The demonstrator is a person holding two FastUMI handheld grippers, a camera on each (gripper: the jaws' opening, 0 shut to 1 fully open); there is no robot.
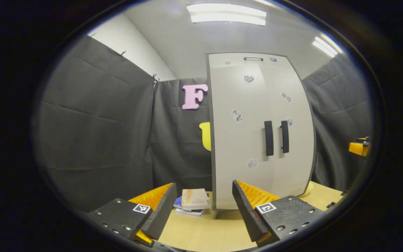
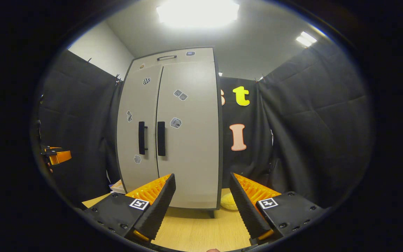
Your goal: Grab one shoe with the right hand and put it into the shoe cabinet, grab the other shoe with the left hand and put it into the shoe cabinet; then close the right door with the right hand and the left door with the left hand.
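Note:
A pale grey shoe cabinet (image 1: 261, 133) stands upright on the wooden table, both doors shut, with two black vertical handles (image 1: 268, 138) side by side. In the right gripper view the same cabinet (image 2: 173, 129) fills the middle, its handles (image 2: 161, 138) close together. My left gripper (image 1: 204, 206) is open in front of the cabinet's left edge, with nothing between its fingers. My right gripper (image 2: 201, 199) is open before the cabinet's lower right corner, also holding nothing. The other gripper (image 2: 56, 155) appears far left in the right gripper view and another gripper (image 1: 360, 147) shows at the far right of the left gripper view.
A small stack of books (image 1: 194, 202) lies on the table (image 1: 201, 231) left of the cabinet. A yellow soft object (image 2: 228, 202) rests at the cabinet's lower right foot. Black cloth walls close in the booth on all sides.

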